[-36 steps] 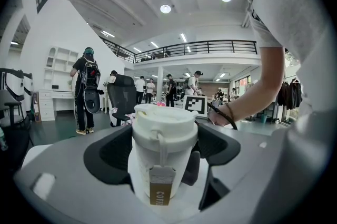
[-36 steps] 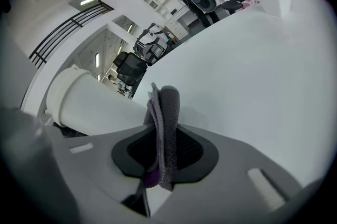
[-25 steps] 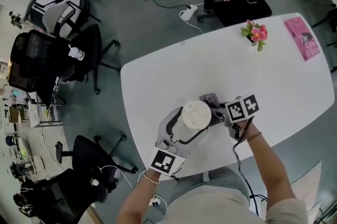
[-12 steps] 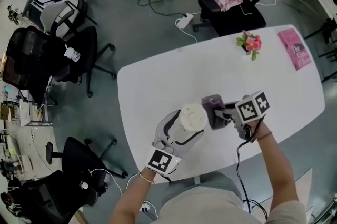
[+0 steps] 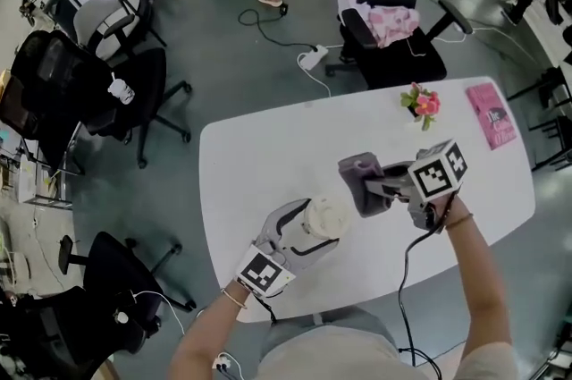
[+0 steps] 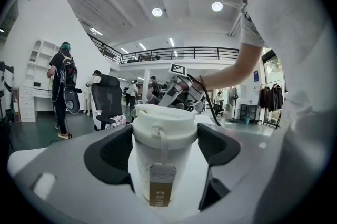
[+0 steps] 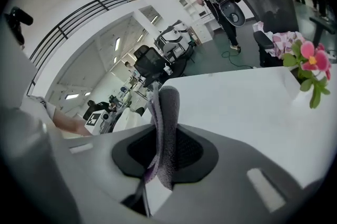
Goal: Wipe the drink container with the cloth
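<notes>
A white paper drink cup (image 5: 324, 217) with a white lid sits between the jaws of my left gripper (image 5: 313, 231) near the table's front edge. In the left gripper view both dark pads (image 6: 113, 152) press the cup (image 6: 163, 157) on its sides, and a brown tag hangs down its front. My right gripper (image 5: 374, 188) is to the right of the cup and higher, shut on a folded grey cloth (image 5: 360, 180). In the right gripper view the cloth (image 7: 163, 128) stands upright between the jaws of the right gripper (image 7: 166, 152). Cloth and cup are apart.
The white table (image 5: 268, 146) carries a small pot of pink flowers (image 5: 422, 104) and a pink book (image 5: 491, 115) at its far right. A black office chair with pink fabric (image 5: 386, 16) stands behind the table. More black chairs (image 5: 107, 92) stand on the left, and a power strip (image 5: 312, 58) lies on the floor.
My right gripper has risen with the cloth and drawn away from the cup's lid. The left gripper and the cup have stayed in place.
</notes>
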Demonstrator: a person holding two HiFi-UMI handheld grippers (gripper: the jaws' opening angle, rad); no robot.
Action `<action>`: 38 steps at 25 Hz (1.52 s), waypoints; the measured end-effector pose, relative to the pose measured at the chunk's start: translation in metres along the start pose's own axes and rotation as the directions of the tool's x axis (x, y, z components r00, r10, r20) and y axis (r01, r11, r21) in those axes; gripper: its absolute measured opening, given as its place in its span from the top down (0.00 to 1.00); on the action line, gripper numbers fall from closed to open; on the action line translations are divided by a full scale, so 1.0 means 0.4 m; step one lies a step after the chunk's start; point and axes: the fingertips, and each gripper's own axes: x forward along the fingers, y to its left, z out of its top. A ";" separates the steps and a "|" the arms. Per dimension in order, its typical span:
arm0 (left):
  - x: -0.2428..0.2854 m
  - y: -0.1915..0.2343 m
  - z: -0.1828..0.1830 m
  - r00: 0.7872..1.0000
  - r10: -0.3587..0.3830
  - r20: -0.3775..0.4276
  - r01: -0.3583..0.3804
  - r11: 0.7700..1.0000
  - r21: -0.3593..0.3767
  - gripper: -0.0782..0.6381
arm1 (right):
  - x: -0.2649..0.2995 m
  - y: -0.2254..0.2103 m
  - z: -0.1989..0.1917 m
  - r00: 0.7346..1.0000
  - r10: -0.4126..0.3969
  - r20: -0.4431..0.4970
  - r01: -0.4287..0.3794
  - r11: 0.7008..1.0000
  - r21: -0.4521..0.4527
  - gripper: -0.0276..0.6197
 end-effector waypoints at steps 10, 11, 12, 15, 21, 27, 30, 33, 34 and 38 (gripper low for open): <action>-0.006 -0.008 -0.001 0.989 -0.150 -0.017 0.151 0.987 0.057 0.35 | 0.028 0.061 0.074 0.977 0.152 -0.147 -0.168 0.980 -0.103 0.84; -0.005 -0.008 -0.001 0.987 -0.161 -0.019 0.162 0.985 0.061 0.35 | 0.027 0.069 0.078 0.969 0.173 -0.178 -0.197 0.972 -0.129 0.85; -0.005 -0.008 0.000 0.985 -0.171 -0.019 0.171 0.983 0.062 0.35 | 0.026 0.078 0.082 0.959 0.193 -0.209 -0.227 0.961 -0.158 0.85; -0.005 -0.007 0.000 0.981 -0.193 -0.016 0.194 0.979 0.066 0.35 | 0.028 0.107 0.091 0.925 0.234 -0.298 -0.311 0.919 -0.242 0.85; -0.006 -0.004 0.003 0.978 -0.207 0.010 0.206 0.976 0.064 0.35 | 0.065 0.134 0.095 0.873 0.263 -0.410 -0.401 0.866 -0.300 0.85; 0.005 -0.005 0.019 0.976 -0.210 0.049 0.207 0.977 0.053 0.35 | 0.101 0.123 0.074 0.842 0.274 -0.464 -0.434 0.856 -0.283 0.85; 0.003 -0.004 0.012 0.975 -0.216 0.042 0.214 0.975 0.055 0.35 | 0.115 0.123 0.067 0.831 0.276 -0.482 -0.446 0.849 -0.283 0.85; 0.002 -0.001 0.012 0.975 -0.219 0.044 0.217 0.975 0.053 0.35 | 0.128 0.123 0.065 0.821 0.256 -0.510 -0.449 0.842 -0.299 0.85; 0.002 -0.001 0.013 0.975 -0.219 0.046 0.217 0.975 0.052 0.35 | 0.132 0.122 0.064 0.816 0.249 -0.521 -0.451 0.839 -0.304 0.85; 0.000 -0.001 0.013 0.974 -0.221 0.053 0.218 0.975 0.049 0.35 | 0.151 0.124 0.058 0.801 0.224 -0.555 -0.454 0.832 -0.319 0.85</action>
